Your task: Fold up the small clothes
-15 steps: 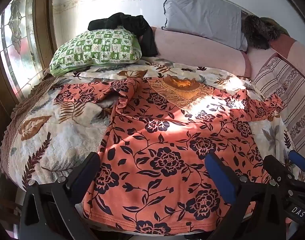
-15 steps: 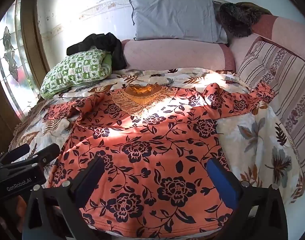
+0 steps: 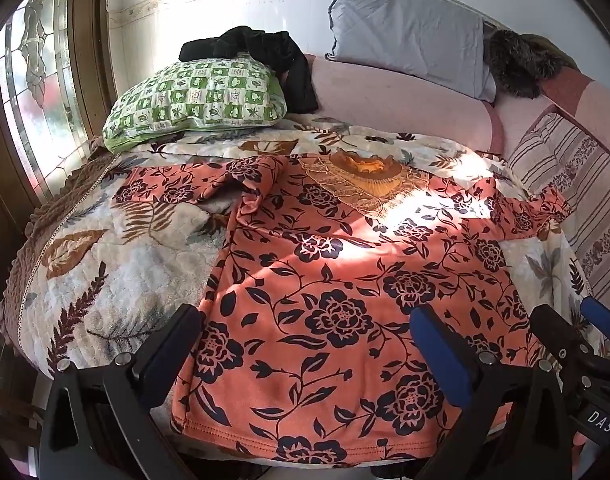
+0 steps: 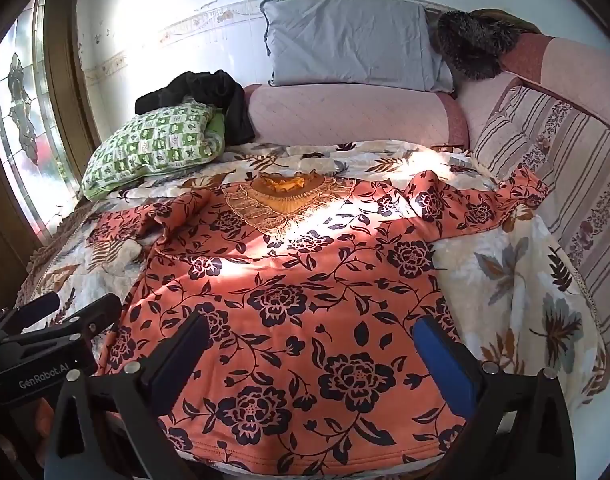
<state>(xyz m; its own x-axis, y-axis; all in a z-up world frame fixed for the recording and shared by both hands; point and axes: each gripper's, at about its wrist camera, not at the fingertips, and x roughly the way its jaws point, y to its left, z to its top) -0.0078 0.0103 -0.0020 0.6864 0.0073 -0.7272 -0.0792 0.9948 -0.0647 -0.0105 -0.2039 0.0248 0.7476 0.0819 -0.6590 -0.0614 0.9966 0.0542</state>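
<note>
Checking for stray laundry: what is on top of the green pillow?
A black garment is draped over the back of the green pillow. Whatever lies under or behind it is hidden.

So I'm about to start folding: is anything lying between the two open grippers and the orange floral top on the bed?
Nothing visible. The left gripper and right gripper hover open over the orange floral top, which lies flat and uncovered on the leaf-print bedspread.

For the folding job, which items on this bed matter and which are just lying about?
Job:
orange floral top, spread flat
left gripper, jaws open
right gripper, jaws open

Lying about:
green checked pillow
black garment
grey pillow
leaf-print bedspread
</note>
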